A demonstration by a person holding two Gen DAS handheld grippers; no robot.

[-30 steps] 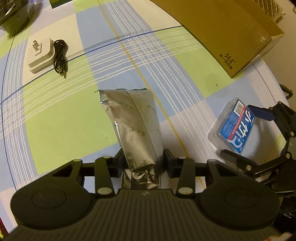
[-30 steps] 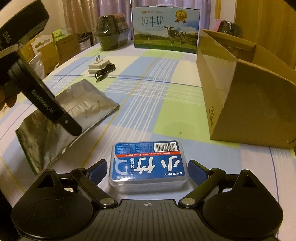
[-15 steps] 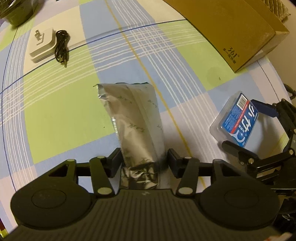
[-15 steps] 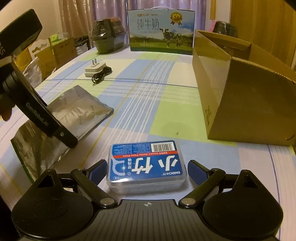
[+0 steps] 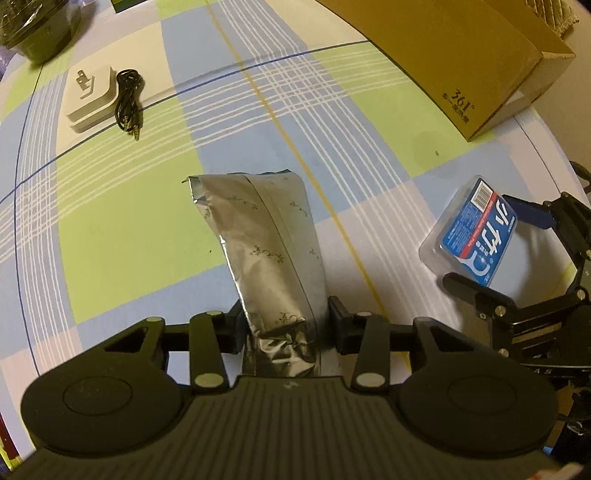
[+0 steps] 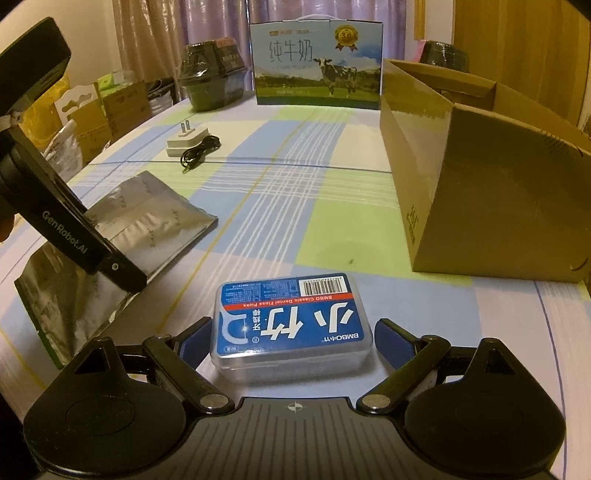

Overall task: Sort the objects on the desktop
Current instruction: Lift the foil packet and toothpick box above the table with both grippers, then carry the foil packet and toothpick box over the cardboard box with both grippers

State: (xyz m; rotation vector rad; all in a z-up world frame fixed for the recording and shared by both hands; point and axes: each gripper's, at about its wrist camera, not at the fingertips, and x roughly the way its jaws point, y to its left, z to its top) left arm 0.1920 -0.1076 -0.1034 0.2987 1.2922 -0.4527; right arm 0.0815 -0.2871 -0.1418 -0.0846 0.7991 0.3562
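Home room, checked tablecloth (image 6: 332, 206), window curtains (image 6: 184, 33), milk gift carton (image 6: 317, 70), stacked boxes (image 6: 107, 107)

The tablecloth (image 6: 332, 206) is checked in pale green, light blue and cream, crossed by white and yellow lines. On it, a silver pouch (image 5: 269, 251) is printed with small dark sprigs, and right of the pouch a clear case (image 6: 291, 325) is labelled blue with a red stripe. Beyond the case a plain tan box (image 6: 480, 184) is seen.

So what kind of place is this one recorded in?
Most likely a home room: a table under a checked tablecloth, curtains behind, and household goods such as a milk carton box and stacked cardboard boxes alongside.
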